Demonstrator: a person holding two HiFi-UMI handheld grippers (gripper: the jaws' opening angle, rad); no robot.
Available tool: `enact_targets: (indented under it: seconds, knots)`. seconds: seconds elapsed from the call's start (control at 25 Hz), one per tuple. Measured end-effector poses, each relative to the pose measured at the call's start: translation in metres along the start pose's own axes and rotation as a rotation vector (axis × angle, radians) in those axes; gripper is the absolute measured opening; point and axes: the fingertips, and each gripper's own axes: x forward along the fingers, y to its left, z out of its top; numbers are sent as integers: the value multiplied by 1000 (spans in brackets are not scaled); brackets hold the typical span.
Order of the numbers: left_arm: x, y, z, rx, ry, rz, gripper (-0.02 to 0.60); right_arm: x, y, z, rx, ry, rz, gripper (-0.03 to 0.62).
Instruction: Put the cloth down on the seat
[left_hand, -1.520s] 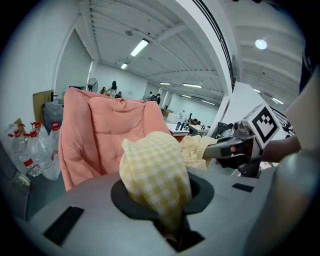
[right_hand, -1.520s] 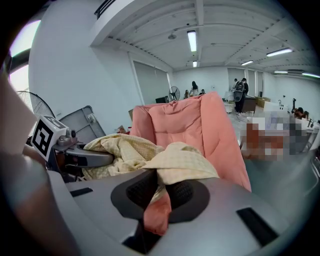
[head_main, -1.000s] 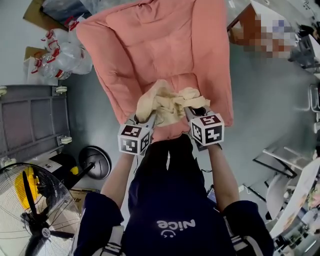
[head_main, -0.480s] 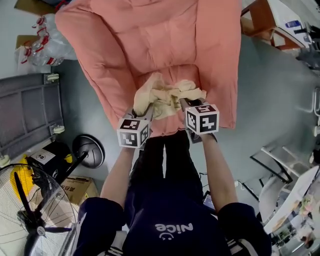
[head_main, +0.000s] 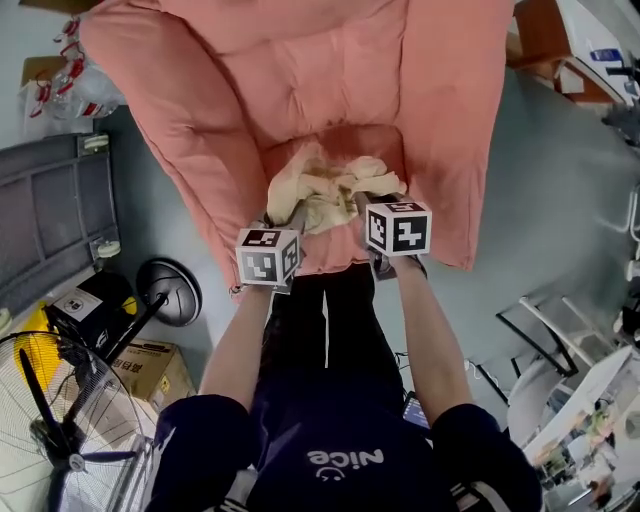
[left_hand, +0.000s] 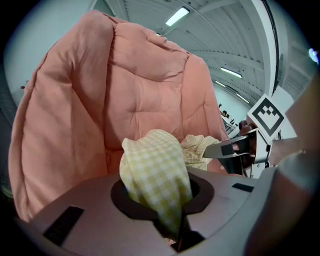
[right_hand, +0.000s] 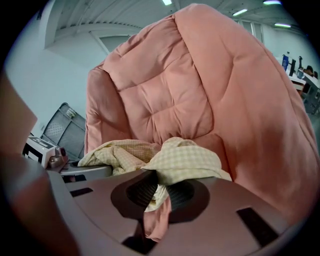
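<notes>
A bunched pale yellow checked cloth (head_main: 325, 190) hangs between my two grippers, just over the front of the pink padded chair's seat cushion (head_main: 345, 140). My left gripper (head_main: 283, 213) is shut on the cloth's left end; in the left gripper view the cloth (left_hand: 156, 172) bulges up out of its jaws (left_hand: 172, 222). My right gripper (head_main: 368, 205) is shut on the right end, where a fold of the cloth (right_hand: 182, 161) is pinched in its jaws (right_hand: 155, 200). Whether the cloth touches the cushion I cannot tell.
The chair's tall pink back and sides (head_main: 300, 70) wrap round the seat. On the floor at left are a grey cart (head_main: 45, 220), a fan (head_main: 50, 420), a cardboard box (head_main: 150, 372) and a black round base (head_main: 165, 290). White frames (head_main: 560, 380) stand at right.
Both grippers have sunk together with the cloth towards the seat cushion. The grip on each end is unchanged.
</notes>
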Motion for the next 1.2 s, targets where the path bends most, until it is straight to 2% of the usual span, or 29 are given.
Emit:
enact_targets:
  seconds: [0.28, 0.52, 0.76, 0.96, 1.2]
  knots:
    - [40, 11, -24, -48, 66, 19, 89, 36, -25, -18, -1, 68, -32, 69]
    - [74, 21, -49, -31, 128, 42, 89, 64, -43, -39, 3, 140, -27, 69]
    - [96, 33, -62, -74, 143, 65, 91, 82, -56, -48, 14, 157, -55, 69]
    - [114, 39, -72, -107, 195, 54, 94, 97, -61, -60, 16, 176, -64, 69]
    - [121, 42, -77, -95, 176, 65, 101, 104, -59, -72, 13, 183, -50, 71]
